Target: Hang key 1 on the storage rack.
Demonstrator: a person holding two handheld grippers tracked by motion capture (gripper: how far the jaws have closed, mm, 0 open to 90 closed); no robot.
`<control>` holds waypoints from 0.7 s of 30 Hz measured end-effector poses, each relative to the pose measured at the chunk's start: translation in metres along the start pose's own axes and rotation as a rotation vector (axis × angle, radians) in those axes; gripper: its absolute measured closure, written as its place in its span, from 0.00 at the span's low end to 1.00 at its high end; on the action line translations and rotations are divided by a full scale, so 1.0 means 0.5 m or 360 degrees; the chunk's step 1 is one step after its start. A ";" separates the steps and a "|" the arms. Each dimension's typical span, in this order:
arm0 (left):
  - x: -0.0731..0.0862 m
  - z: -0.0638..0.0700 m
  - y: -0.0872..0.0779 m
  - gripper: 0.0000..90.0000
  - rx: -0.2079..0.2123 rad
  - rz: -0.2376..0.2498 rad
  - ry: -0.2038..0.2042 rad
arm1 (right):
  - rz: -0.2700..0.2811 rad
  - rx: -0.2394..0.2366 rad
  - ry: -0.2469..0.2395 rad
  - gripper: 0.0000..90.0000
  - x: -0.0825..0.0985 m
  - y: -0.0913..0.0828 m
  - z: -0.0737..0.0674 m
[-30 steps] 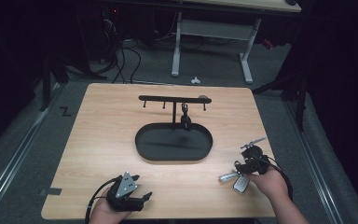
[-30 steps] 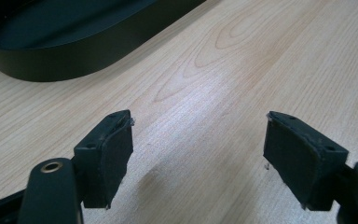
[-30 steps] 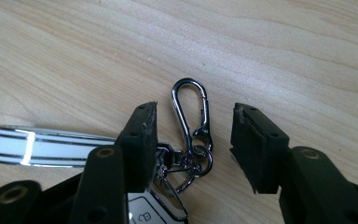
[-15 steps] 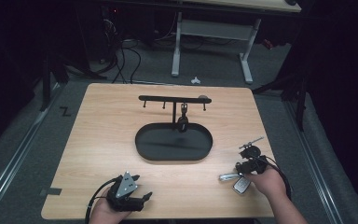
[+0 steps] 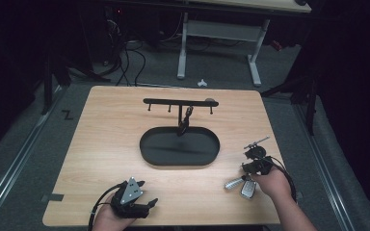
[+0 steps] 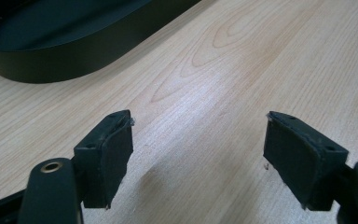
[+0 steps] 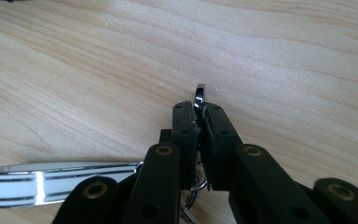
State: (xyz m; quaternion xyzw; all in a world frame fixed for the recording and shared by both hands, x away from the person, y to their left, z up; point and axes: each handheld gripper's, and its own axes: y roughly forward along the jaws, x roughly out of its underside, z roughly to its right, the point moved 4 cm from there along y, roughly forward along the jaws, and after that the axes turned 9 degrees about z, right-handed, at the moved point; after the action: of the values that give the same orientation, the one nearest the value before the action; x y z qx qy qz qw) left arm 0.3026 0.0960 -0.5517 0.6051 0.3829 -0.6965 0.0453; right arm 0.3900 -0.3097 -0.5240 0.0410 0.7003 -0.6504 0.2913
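A bunch of keys point(image 5: 241, 185) with a silver tag and a dark fob lies near the table's front right corner. My right gripper point(image 5: 246, 177) is over it, and its jaws have just been closing. In the right gripper view, the right gripper point(image 7: 199, 112) is shut on the metal key ring point(image 7: 200, 92), which sticks up between the pads. The white and chrome tag point(image 7: 60, 181) lies flat to the left. My left gripper point(image 5: 147, 193) rests at the front left, open. In the left gripper view, the left gripper point(image 6: 198, 154) has only bare wood between its pads.
A black oval tray point(image 5: 147, 154) sits mid-table. A black T-shaped hook rack point(image 5: 180, 102) rises from its far side. The tray's wall point(image 6: 51, 65) shows ahead of the left gripper. Beyond the wooden table point(image 5: 111, 125) are a dark floor, cables and desk legs.
The right hand has shifted slightly over the keys and its jaws have drawn together. The left hand and gripper have stayed still.
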 end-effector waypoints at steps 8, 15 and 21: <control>0.000 -0.001 0.000 0.27 -0.0003 0.0006 -0.0002 | -0.0035 0.0011 0.0001 0.87 0.004 0.002 0.003; 0.000 -0.001 0.001 0.27 0.0001 -0.0002 0.0007 | -0.0062 -0.0024 0.0007 0.96 0.012 0.005 0.001; 0.000 -0.002 -0.001 0.27 -0.0002 0.0007 0.0003 | -0.0077 -0.0059 0.0020 0.86 0.012 0.004 0.005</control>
State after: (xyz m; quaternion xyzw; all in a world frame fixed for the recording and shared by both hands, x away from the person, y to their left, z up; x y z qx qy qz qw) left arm 0.3030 0.0967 -0.5513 0.6065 0.3820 -0.6957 0.0469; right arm 0.3867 -0.3138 -0.5286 0.0227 0.7148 -0.6439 0.2719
